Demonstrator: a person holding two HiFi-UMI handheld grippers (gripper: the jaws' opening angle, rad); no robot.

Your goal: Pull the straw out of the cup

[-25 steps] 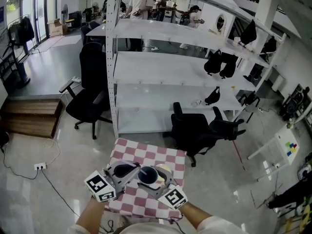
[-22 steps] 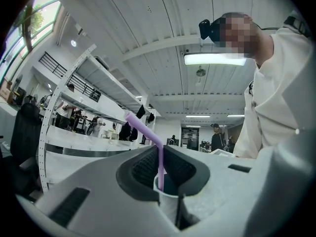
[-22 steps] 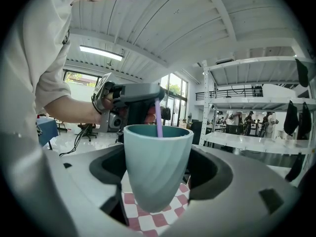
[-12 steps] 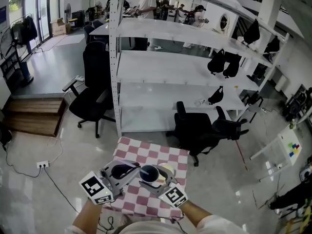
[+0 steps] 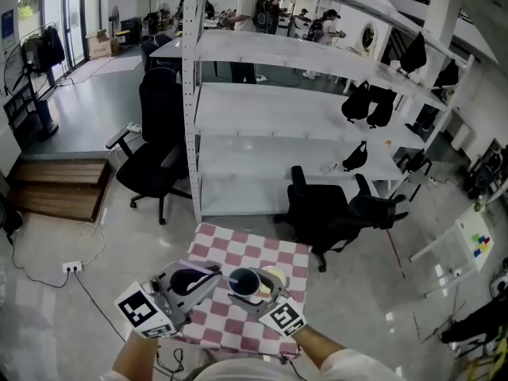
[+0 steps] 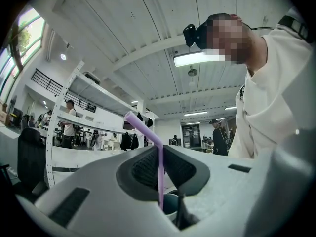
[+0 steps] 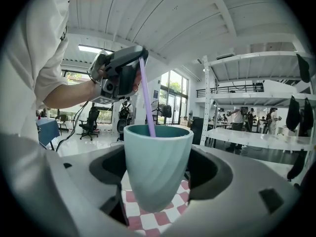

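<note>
The left hand-held gripper (image 6: 160, 168), clamped on the purple straw (image 7: 145, 93), sits higher and farther out in the head view than a second ago, so the pull is under way. The right hand-held gripper (image 7: 160, 171) has not shifted; its jaws grip the teal cup (image 7: 157, 152) by its sides over the checkered worktop (image 5: 238, 252). The straw's lower end still dips below the cup's rim (the right gripper view shows this plainly). The task therefore looks partly done, and more upward draw seems needed before the straw comes clear.
</note>
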